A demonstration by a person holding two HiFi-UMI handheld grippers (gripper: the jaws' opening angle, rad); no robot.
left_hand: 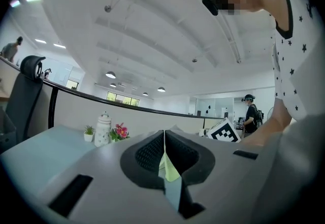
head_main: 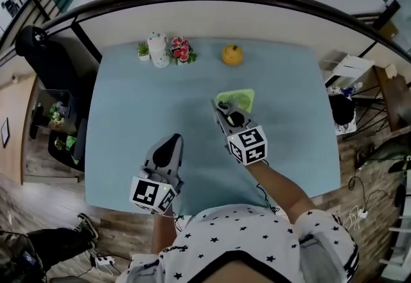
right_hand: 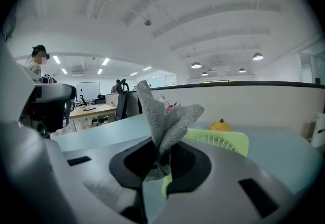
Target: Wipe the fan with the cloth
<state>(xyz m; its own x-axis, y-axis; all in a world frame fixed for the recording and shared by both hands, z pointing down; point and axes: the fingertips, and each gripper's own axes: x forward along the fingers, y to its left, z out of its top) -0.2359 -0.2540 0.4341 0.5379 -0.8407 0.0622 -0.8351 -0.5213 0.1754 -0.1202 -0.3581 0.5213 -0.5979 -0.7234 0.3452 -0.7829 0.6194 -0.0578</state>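
Observation:
A small lime-green fan [head_main: 237,98] lies flat on the light blue table [head_main: 128,115], right of centre. My right gripper [head_main: 222,109] hovers at the fan's near left edge, shut on a grey knitted cloth [right_hand: 165,121]. The cloth sticks up out of the jaws of the right gripper [right_hand: 161,159], and the fan [right_hand: 218,140] shows just behind it. My left gripper [head_main: 173,143] rests nearer the front edge, left of the fan and apart from it. The left gripper [left_hand: 164,153] is shut with nothing in it.
Along the table's far edge stand a small potted plant [head_main: 142,50], a white jar [head_main: 157,51], pink flowers [head_main: 183,51] and an orange pumpkin-like ornament [head_main: 232,54]. A black office chair [head_main: 38,51] stands left of the table. A low partition wall backs the table.

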